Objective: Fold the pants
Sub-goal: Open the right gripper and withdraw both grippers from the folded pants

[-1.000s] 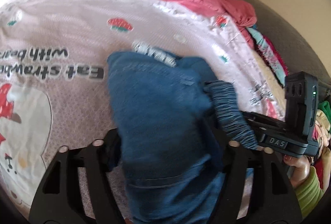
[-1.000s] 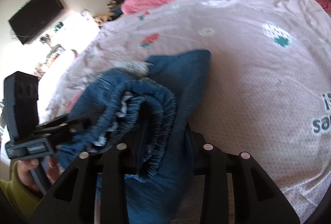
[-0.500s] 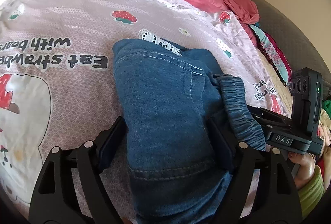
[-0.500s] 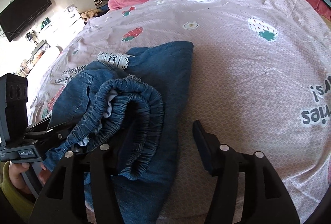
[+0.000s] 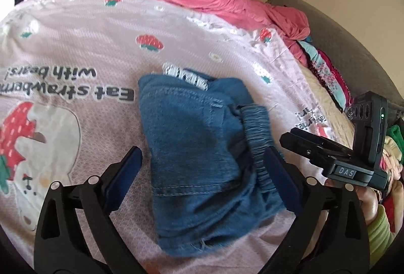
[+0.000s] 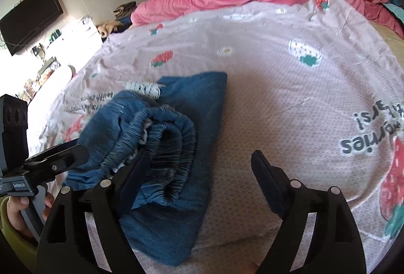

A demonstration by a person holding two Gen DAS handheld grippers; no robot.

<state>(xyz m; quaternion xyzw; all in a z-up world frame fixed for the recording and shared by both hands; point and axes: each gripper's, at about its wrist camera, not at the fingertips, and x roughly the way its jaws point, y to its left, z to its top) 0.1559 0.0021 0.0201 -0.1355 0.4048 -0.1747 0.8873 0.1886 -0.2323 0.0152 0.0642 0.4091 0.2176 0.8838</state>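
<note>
Both tongs, left (image 5: 202, 173) and right (image 6: 199, 173), hang open over folded jeans (image 5: 202, 147) on a pink strawberry bedspread (image 5: 75, 46).
To finish well, lift straight away without snagging the elastic waistband (image 6: 174, 147); a second ago both clamped the denim, and their jaws have just been opening.

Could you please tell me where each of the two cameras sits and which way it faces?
Left wrist: on the left gripper, looking down over its open fingers at the folded pants; the right gripper shows.
Right wrist: on the right gripper, fingers open, beside the waistband; the left gripper shows.
Shared: pants, pink bedspread.
</note>
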